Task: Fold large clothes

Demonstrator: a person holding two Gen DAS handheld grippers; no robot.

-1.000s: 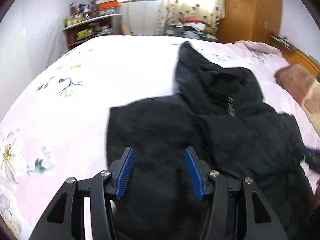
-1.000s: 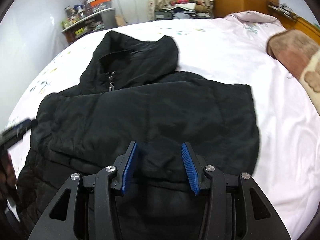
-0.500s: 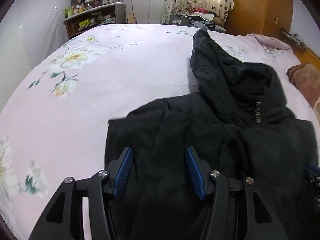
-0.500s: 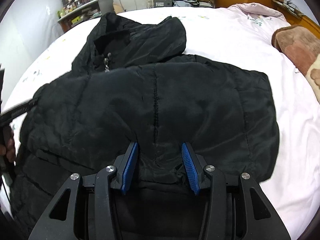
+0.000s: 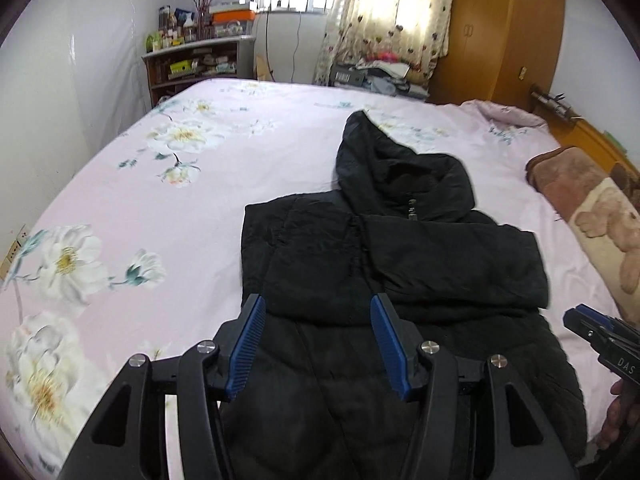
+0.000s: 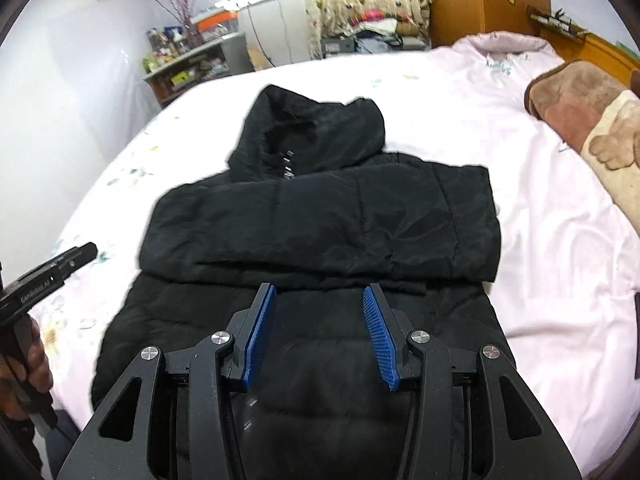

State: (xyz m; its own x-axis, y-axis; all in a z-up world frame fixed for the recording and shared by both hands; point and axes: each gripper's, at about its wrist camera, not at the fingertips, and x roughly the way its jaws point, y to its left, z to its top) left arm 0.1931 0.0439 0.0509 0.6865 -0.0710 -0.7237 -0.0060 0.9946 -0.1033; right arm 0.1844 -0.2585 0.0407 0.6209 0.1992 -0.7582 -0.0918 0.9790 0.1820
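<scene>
A black hooded puffer jacket (image 5: 400, 264) lies flat on the pink bed, hood pointing away, with both sleeves folded across its chest. It also shows in the right wrist view (image 6: 320, 224). My left gripper (image 5: 318, 312) is open and empty above the jacket's lower left part. My right gripper (image 6: 318, 300) is open and empty above the jacket's lower middle, just below the folded sleeve edge. The right gripper also shows at the right edge of the left wrist view (image 5: 600, 336); the left gripper shows at the left edge of the right wrist view (image 6: 52, 272).
The floral pink bedsheet (image 5: 140, 208) spreads to the left. A brown bear-print blanket (image 5: 588, 208) lies at the right by the wooden headboard (image 5: 592, 136). A cluttered shelf (image 5: 192, 60) and a wooden wardrobe (image 5: 500, 28) stand beyond the bed.
Both grippers have pulled back and up from the jacket, still open. The jacket now lies still with its sleeves folded across the chest.
</scene>
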